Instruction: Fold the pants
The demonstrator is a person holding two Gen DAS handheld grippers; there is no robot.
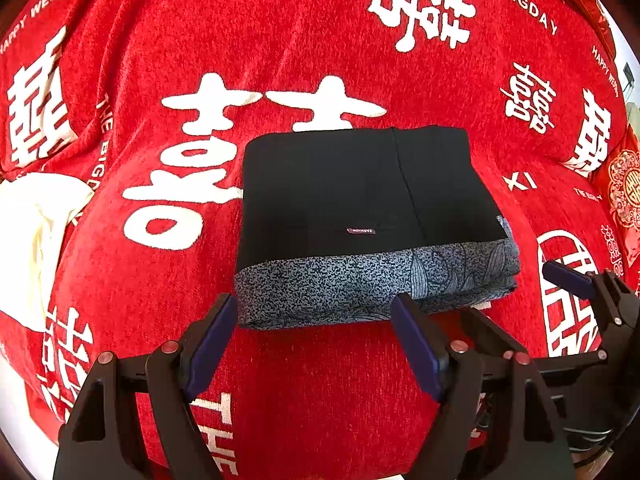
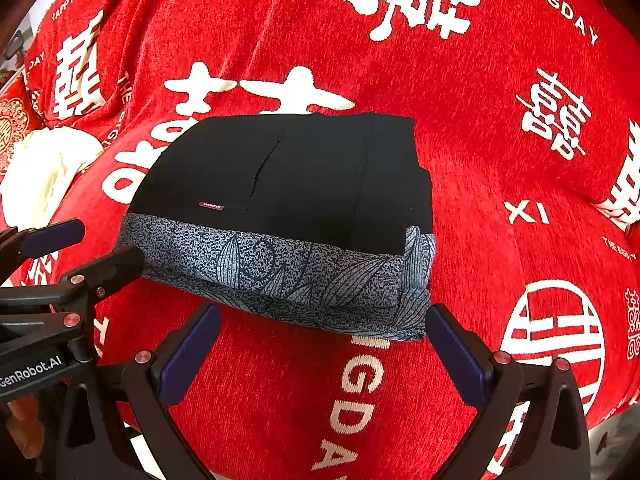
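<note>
- The small label (image 1: 361, 231) on the folded pants (image 1: 360, 192) is too small to read.
- A cream cloth (image 1: 36, 232) is cut off at the left edge.
- The pants hide part of the red blanket's (image 1: 304, 40) white print.

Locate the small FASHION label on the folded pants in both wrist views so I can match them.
Left wrist: the label sits near picture centre, on the black panel just above the grey patterned band.
Right wrist: the label sits left of centre, again just above that band, at the lower corner of a pocket seam.
Shared landmark: the cream cloth at the left edge.
</note>
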